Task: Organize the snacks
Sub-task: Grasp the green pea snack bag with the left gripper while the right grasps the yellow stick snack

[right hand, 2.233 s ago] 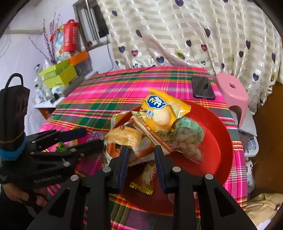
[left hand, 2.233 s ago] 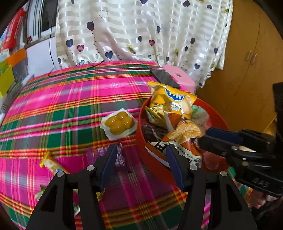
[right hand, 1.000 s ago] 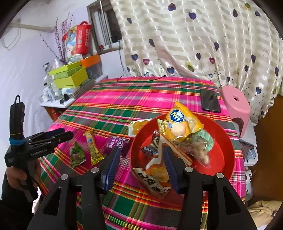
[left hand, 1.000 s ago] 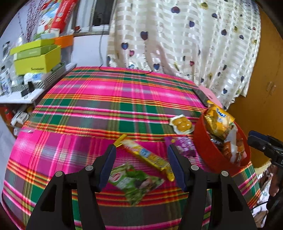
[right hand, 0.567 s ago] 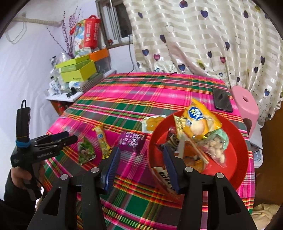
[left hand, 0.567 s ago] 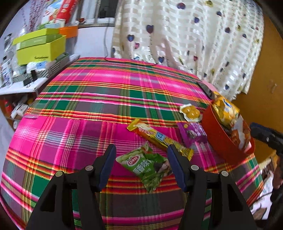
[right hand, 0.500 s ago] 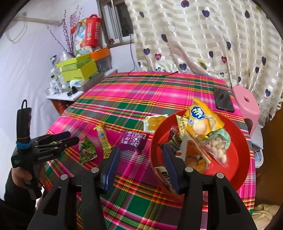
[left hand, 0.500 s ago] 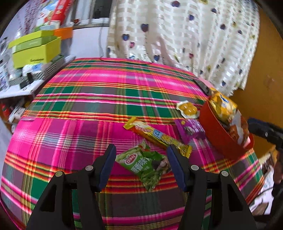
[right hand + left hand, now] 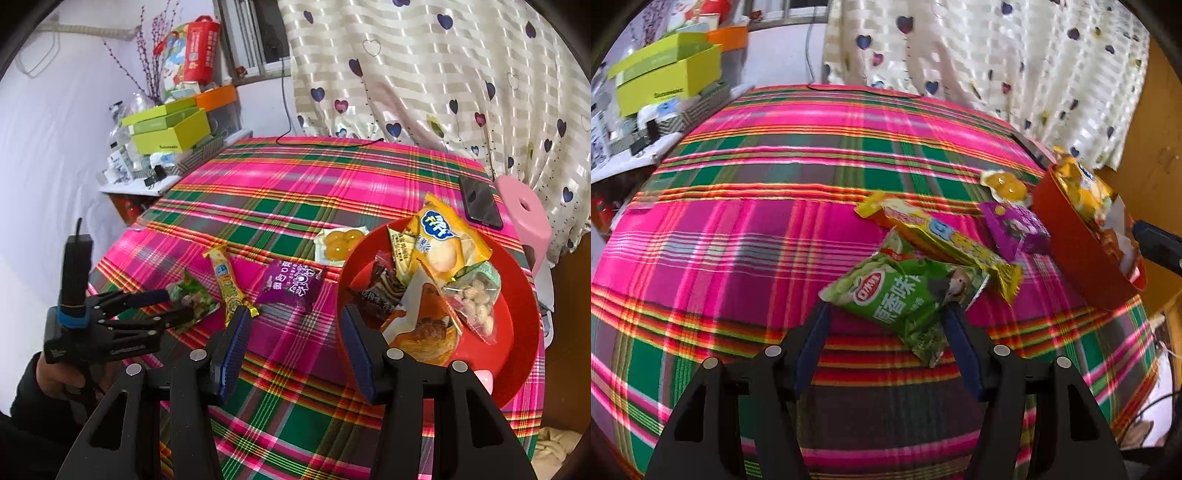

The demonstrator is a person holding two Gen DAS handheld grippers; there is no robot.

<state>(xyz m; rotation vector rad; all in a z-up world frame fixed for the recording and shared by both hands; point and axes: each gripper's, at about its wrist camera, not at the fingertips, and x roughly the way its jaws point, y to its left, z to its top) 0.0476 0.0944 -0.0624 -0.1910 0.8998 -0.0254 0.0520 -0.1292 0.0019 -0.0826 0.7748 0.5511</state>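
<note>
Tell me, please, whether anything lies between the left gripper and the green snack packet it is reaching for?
Nothing visible does: the left gripper is open with the green snack packet right at its fingertips, though the yellow snack bar overlaps the packet's far edge.

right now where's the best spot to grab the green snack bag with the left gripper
Take the green snack bag across its flat near half, coming in low from the table edge with the open left gripper. Its far corner tucks against the yellow snack bar, so the near end is likely freer.

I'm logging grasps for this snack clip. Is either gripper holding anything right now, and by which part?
Nothing is held. The left gripper is open, its fingers straddling the green snack bag lying on the tablecloth. The right gripper is open and empty.
</note>
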